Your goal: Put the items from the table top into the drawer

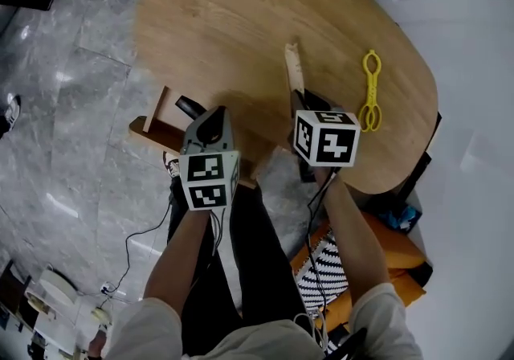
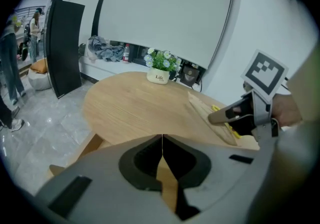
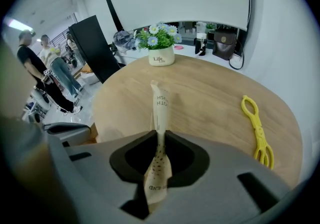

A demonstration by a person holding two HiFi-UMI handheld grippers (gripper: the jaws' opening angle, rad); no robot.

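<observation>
Pinching the paper packet tight, right gripper fingers should carry it above the drawer; left gripper fingers are shut, empty.

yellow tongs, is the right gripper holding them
No, the yellow tongs lie on the table while the right gripper is shut on a paper sleeve.
</observation>
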